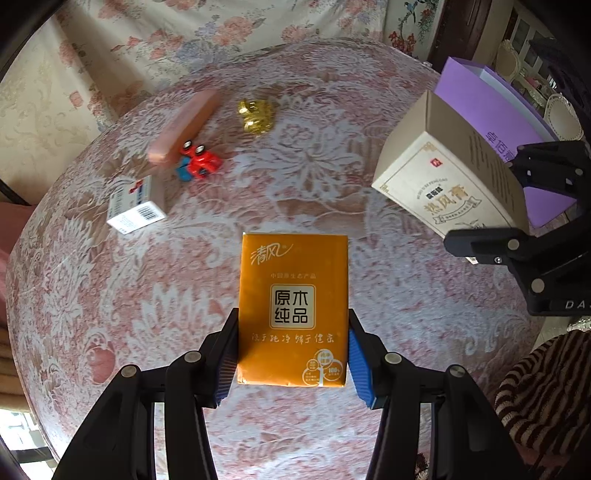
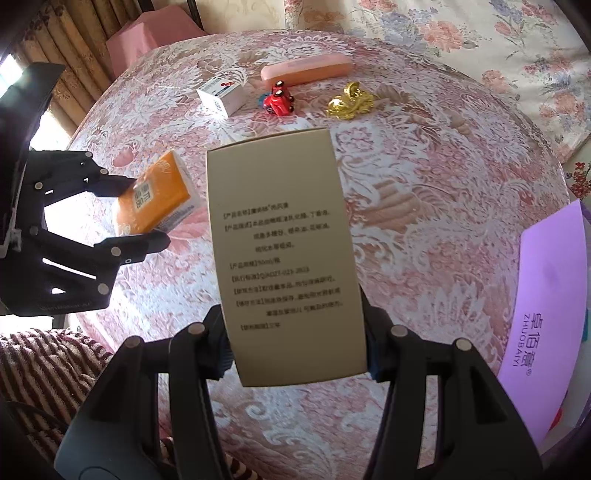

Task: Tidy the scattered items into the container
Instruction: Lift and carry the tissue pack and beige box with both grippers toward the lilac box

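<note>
My left tongs (image 1: 291, 354) are closest to me. They are squeezed tight on an orange tissue pack (image 1: 293, 310), one blue pad on each side of it. The pack is lifted up off the table (image 1: 369, 240), and its front with the big letters faces me.

My right tongs (image 2: 295, 354) are squeezed tight on a tan box (image 2: 284, 258). The box stands up tall between the fingers, and the side with small writing faces me. It is up in the air too. In the left view this box (image 1: 443, 173) is off to the right, tipped over a bit, and I can see its white front with gold letters.

The table has a pink and white flowery cloth on it.

On the right, near the edge, is the purple container (image 2: 543, 295). It has white letters on its side. I cannot see well what is inside it.

Farther away, on the left side of the table, lies a small white box (image 1: 136, 206) with a barcode. Just behind it is a little red toy car (image 1: 199, 162). The car sits right beside a long pink case (image 1: 184, 125). A bit to the right of them, a shiny gold ornament (image 1: 256, 114) stands alone.

Past the table there is a flowery cloth (image 1: 221, 26).
</note>
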